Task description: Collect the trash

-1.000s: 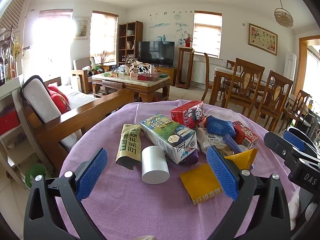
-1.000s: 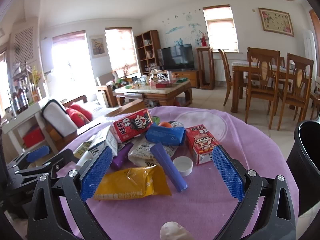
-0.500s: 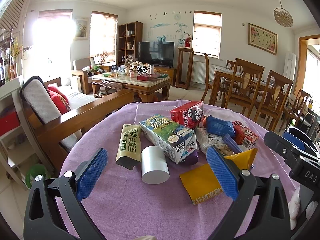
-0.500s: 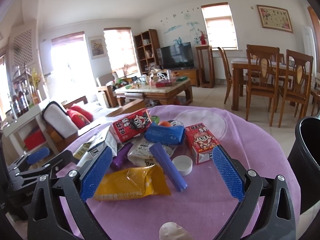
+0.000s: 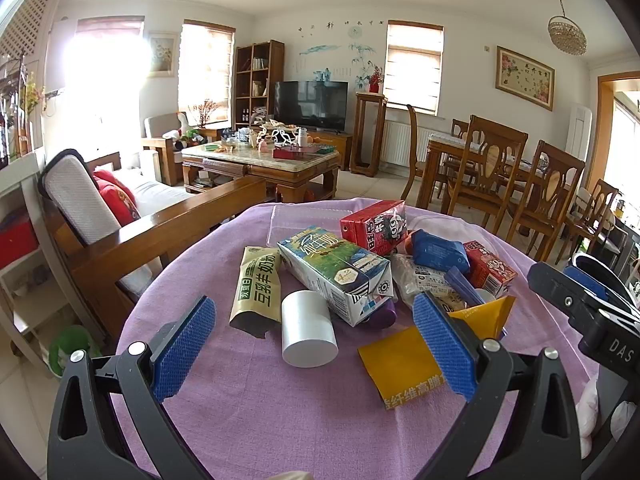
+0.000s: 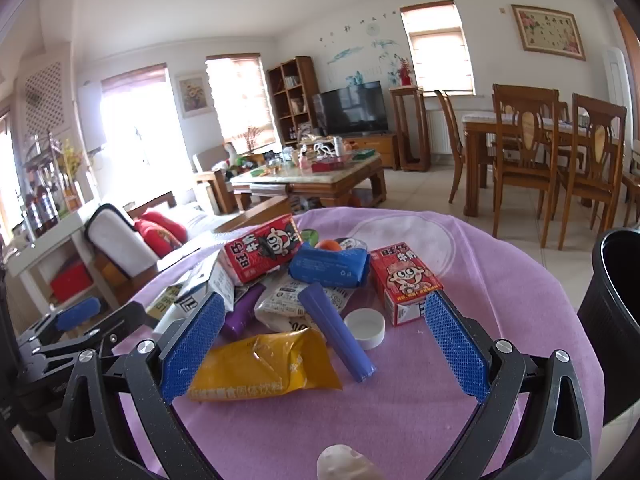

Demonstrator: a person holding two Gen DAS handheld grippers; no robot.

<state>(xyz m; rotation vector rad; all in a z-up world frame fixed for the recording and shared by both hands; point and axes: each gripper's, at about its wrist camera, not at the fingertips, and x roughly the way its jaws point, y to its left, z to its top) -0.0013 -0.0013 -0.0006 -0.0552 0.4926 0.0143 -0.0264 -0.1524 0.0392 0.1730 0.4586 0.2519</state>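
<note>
A heap of trash lies on a round table under a purple cloth (image 5: 256, 420). My left gripper (image 5: 314, 344) is open, held just short of a white cylinder (image 5: 307, 328), with a green-and-white milk carton (image 5: 335, 274) and a beige pouch (image 5: 258, 286) behind it. My right gripper (image 6: 324, 346) is open too, and frames a yellow pouch (image 6: 264, 366), a purple tube (image 6: 335, 330) and a white lid (image 6: 365, 327). Farther back lie two red drink boxes (image 6: 404, 282) (image 6: 262, 254) and a blue packet (image 6: 328, 266). Neither gripper holds anything.
A black bin (image 6: 614, 320) stands off the table's right edge. A wooden sofa arm (image 5: 160, 236) runs past the left side. Dining chairs (image 6: 592, 168) and a coffee table (image 6: 312, 180) stand beyond. A crumpled white scrap (image 6: 346, 464) lies near the front edge.
The right gripper's view has tilted and crept slightly closer to the trash. The left gripper has barely moved. Both have stayed open.
</note>
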